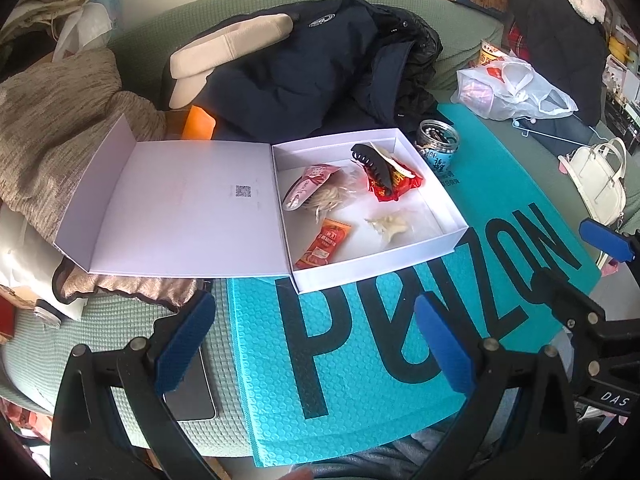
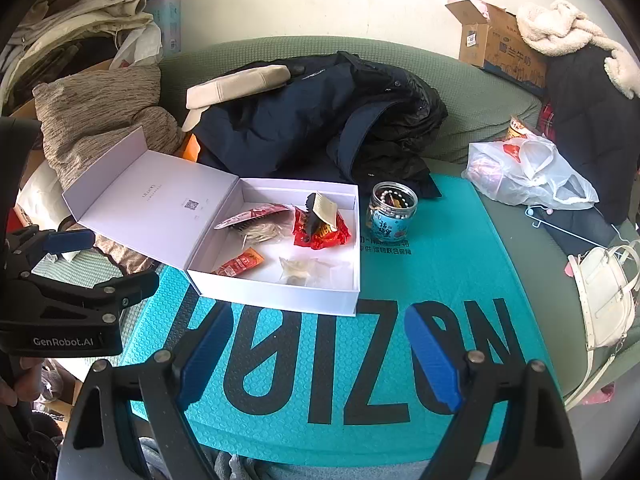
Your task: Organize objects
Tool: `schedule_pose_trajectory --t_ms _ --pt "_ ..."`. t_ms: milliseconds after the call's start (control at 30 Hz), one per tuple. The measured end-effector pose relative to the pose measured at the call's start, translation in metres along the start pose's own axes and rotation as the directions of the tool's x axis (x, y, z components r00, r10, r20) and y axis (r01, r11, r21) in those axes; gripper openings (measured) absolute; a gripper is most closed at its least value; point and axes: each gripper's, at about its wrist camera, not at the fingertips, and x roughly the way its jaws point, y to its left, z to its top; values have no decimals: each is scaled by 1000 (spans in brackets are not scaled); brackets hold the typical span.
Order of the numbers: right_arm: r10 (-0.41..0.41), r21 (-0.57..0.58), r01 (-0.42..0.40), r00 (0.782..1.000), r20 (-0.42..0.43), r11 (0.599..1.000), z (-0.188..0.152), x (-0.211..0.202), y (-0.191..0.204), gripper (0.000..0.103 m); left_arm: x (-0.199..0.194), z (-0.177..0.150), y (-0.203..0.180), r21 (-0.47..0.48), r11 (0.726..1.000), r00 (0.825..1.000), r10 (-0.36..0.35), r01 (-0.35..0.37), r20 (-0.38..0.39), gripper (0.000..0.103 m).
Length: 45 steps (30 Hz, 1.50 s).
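1. The white box (image 1: 376, 276) sits open on a teal bubble mailer (image 1: 360, 380) spread over a green sofa (image 1: 460, 20), its lid (image 1: 180, 208) folded flat to the left onto a brown cushion (image 1: 60, 128).
2. Inside the box lie a black hair claw (image 1: 370, 164) on a red snack wrapper (image 1: 396, 186), a pink packet (image 1: 308, 184) over pale shreds, an orange sachet (image 1: 324, 244) near the front wall, and a clear bag (image 1: 390, 226) with something pale inside.
3. A glass jar (image 2: 393, 210) of beads stands on the mailer just beside the box's right wall.
4. A dark jacket (image 1: 312, 68) with a beige cap (image 1: 228, 52) on it is heaped right behind the box.
5. Further right lie a white plastic bag (image 2: 528, 176), a white hanger (image 2: 560, 224) and a white handbag (image 2: 604, 296).
6. A phone (image 1: 192, 384) lies beside the mailer's left edge, under the left finger.
7. The left tongs (image 1: 316, 344) hover over the mailer in front of the box, spread wide and empty.
8. The right tongs (image 2: 320, 356) hang likewise over the mailer's lettering, wide apart, nothing between them.
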Motion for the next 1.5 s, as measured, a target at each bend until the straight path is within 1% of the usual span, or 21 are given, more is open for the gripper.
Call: schedule_pose_trajectory --t_ms 467,1367,1500 --pt "-3 -5 3 1000 -7 1000 1 2 -1 88 -4 -2 1 27 1000 1000 14 -14 7 100" --pt "-19 -1 19 1000 -12 1000 -5 -2 -1 88 -10 -6 2 38 999 1000 5 -5 8 100" --pt "-19 1 19 1000 -16 1000 -5 -1 0 88 -10 -6 1 48 999 1000 17 -18 15 100"
